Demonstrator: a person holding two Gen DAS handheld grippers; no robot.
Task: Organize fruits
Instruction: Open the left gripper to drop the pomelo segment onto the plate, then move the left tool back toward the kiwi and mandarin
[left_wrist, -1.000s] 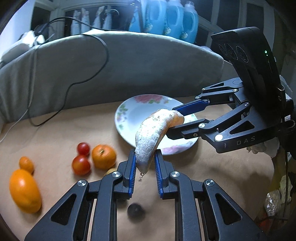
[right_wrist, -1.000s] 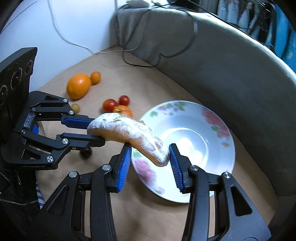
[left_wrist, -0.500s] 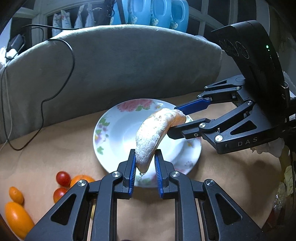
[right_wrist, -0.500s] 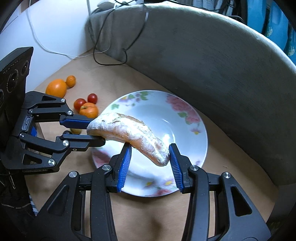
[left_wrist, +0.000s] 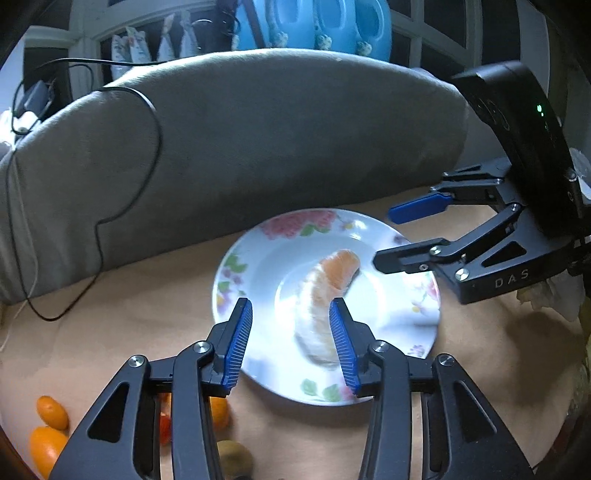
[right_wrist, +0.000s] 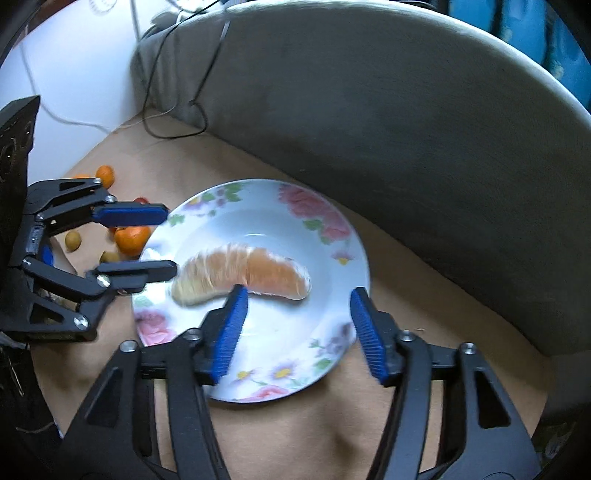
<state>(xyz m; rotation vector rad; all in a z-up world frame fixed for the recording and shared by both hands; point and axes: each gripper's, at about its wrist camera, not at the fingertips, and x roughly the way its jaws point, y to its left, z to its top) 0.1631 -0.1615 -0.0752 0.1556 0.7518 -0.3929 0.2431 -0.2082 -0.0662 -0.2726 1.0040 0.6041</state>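
Observation:
A peeled citrus segment, pale and orange, lies blurred in the hollow of a white floral plate on the tan surface. My left gripper hovers over the plate's near-left side with its jaws opening; the segment sits between the fingers and no pad presses on it. My right gripper is above the plate's other side, its jaws also opening, with nothing in its grip. Loose fruit lies left of the plate: a tangerine, kumquats and a small tomato.
A grey cushioned backrest curves closely behind the plate, with a black cable draped over it. Blue bottles stand behind it. A small brownish fruit lies near the left gripper's base.
Both grippers held the segment above the plate; now both have opened and the segment has dropped into the plate's hollow. Both views shifted further over the plate.

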